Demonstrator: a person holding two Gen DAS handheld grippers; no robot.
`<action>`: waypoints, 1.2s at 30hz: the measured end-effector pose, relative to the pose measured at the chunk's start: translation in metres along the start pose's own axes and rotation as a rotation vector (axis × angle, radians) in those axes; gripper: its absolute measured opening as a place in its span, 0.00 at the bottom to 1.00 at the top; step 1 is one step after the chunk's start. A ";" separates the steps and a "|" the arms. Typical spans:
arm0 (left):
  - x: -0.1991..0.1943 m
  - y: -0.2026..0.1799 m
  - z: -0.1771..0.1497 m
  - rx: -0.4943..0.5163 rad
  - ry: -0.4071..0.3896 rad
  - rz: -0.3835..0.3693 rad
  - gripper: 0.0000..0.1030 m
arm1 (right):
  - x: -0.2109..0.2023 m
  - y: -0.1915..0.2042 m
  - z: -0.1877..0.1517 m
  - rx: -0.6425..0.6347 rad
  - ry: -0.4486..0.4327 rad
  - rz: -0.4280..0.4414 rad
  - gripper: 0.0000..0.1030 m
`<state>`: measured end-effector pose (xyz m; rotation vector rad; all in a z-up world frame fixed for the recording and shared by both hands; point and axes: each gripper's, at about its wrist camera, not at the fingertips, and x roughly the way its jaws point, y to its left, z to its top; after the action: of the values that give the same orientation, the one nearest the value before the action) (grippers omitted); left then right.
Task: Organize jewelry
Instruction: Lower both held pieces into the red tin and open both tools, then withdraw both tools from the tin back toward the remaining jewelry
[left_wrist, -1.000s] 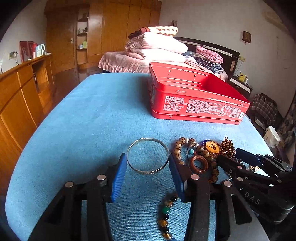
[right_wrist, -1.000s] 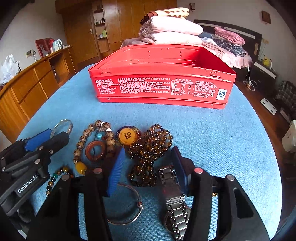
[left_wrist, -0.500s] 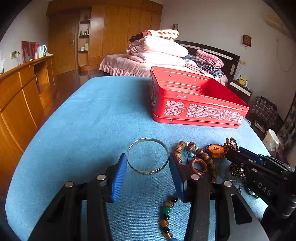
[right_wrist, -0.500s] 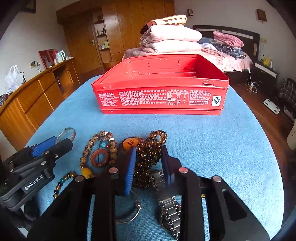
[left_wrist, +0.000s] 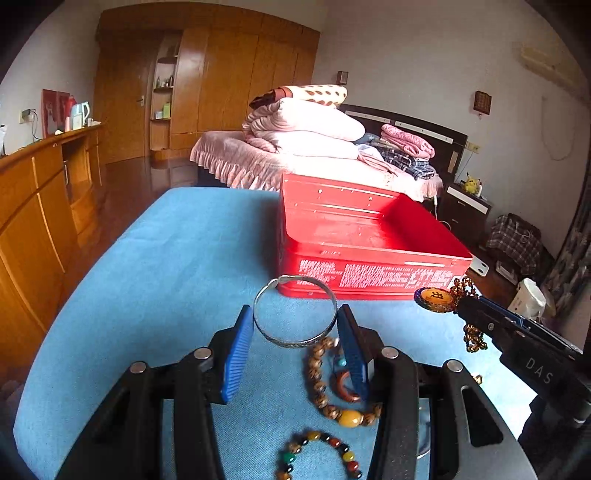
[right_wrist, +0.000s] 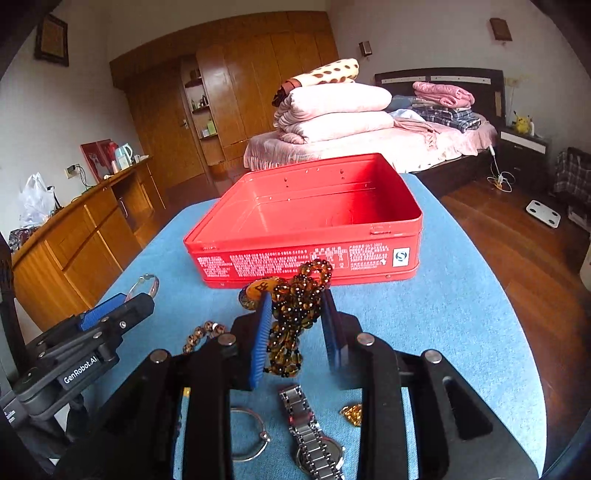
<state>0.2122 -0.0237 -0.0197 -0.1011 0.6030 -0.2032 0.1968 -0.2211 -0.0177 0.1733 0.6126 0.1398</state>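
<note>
left tongs (left_wrist: 294, 334) pinching silver bangle (left_wrist: 294, 314), lifted off table (left_wrist: 155, 266) | right tongs (right_wrist: 295, 325) just closed on amber bead necklace (right_wrist: 295, 306), raised | both near red tin (right_wrist: 306, 218), next drop inside

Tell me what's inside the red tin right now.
Nothing visible: the red tin shows a bare red floor in the right wrist view. Its near wall hides a strip of floor along the front, so that part cannot be checked.

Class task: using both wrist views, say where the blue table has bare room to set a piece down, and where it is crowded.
Bare: the blue table left of the red tin, and the stretch right of the tin. The tin's floor is bare too. Crowded: the near edge, where the bead bracelet, watch and wire bangle lie.
</note>
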 end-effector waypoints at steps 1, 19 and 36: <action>0.000 -0.004 0.005 -0.001 -0.010 -0.008 0.45 | 0.000 -0.002 0.005 0.002 -0.007 -0.001 0.25; 0.078 -0.039 0.087 0.007 -0.045 -0.015 0.45 | 0.071 -0.046 0.087 0.058 -0.023 -0.046 0.25; 0.075 -0.034 0.082 0.010 -0.036 0.007 0.50 | 0.067 -0.058 0.081 0.075 -0.023 -0.066 0.30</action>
<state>0.3140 -0.0700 0.0113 -0.0927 0.5660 -0.1977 0.3028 -0.2752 -0.0014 0.2267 0.6008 0.0508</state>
